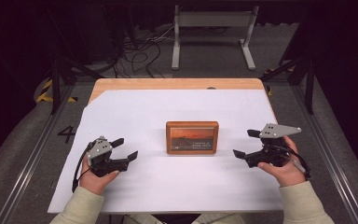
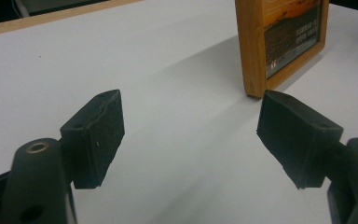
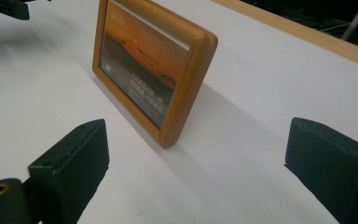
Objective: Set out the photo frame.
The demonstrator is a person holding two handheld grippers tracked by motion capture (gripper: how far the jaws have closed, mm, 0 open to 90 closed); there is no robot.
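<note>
A: Where's the picture frame [image 1: 192,137]?
B: Standing upright mid-table [image 1: 121,84] on the white sheet [image 1: 177,186], photo side toward the person. Wooden border, orange sunset print with some text.

A: Left gripper [image 1: 125,149]?
B: Jaws spread wide, nothing between them. It sits left of the frame, near it but apart. In the left gripper view the frame's lower corner [image 2: 254,88] shows just past the right-hand jaw; can't tell any contact there.

A: Right gripper [image 1: 246,143]?
B: Also wide open, empty. It's right of the frame, pointing at it, well clear. In the right gripper view the frame [image 3: 154,74] stands ahead between the jaws, angled.

A: Hands?
B: Both low by the sheet, one per gripper.
</note>
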